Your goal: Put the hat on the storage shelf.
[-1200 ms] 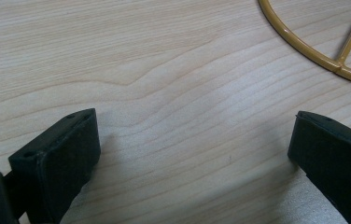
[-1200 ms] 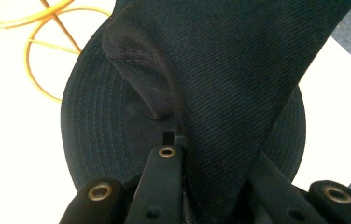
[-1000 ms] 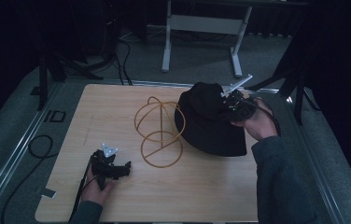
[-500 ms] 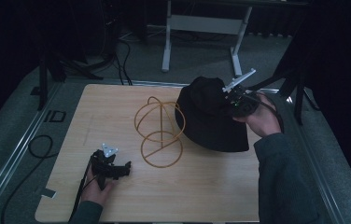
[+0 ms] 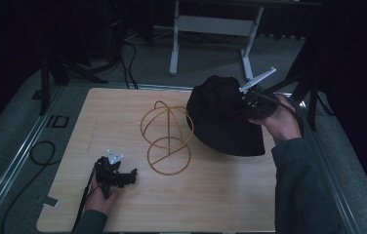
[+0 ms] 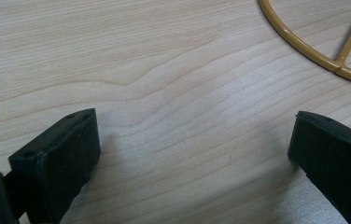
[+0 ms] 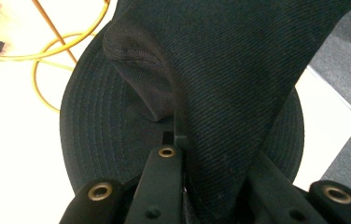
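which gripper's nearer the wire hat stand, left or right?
Left. The left gripper rests open on the table just short of the gold wire stand base ring. The right gripper is beyond the stand's far side, shut on the black hat.

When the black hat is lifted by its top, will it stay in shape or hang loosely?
The black hat probably flops: its crown folds where the right gripper pinches it. The stitched brim looks somewhat firmer and keeps its round outline. It seems light, since one pinch raises it.
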Motion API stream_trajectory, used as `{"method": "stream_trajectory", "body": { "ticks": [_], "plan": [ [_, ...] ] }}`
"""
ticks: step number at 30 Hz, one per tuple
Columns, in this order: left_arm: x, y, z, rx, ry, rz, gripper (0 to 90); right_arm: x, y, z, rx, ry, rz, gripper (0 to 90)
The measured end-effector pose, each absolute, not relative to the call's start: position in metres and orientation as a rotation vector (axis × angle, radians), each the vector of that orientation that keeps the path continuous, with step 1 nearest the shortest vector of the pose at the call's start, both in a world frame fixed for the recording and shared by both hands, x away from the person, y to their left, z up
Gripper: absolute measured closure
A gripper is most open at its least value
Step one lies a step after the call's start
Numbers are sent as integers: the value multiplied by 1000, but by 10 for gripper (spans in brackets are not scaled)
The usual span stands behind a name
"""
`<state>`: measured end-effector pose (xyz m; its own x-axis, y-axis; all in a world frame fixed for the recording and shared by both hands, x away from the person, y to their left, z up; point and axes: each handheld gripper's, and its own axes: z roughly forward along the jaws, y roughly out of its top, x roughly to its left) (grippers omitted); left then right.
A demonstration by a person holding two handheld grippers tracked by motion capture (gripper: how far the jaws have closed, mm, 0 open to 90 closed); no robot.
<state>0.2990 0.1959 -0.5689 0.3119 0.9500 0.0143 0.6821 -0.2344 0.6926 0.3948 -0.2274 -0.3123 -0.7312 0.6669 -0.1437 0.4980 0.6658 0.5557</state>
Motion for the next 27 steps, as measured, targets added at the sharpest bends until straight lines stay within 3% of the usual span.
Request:
{"method": "stream_trajectory", "body": {
  "ticks": [27],
  "plan": [
    [299,196,-569,1999,1441,595,26,379,-250,-291,891,2510,765,871]
  ]
}}
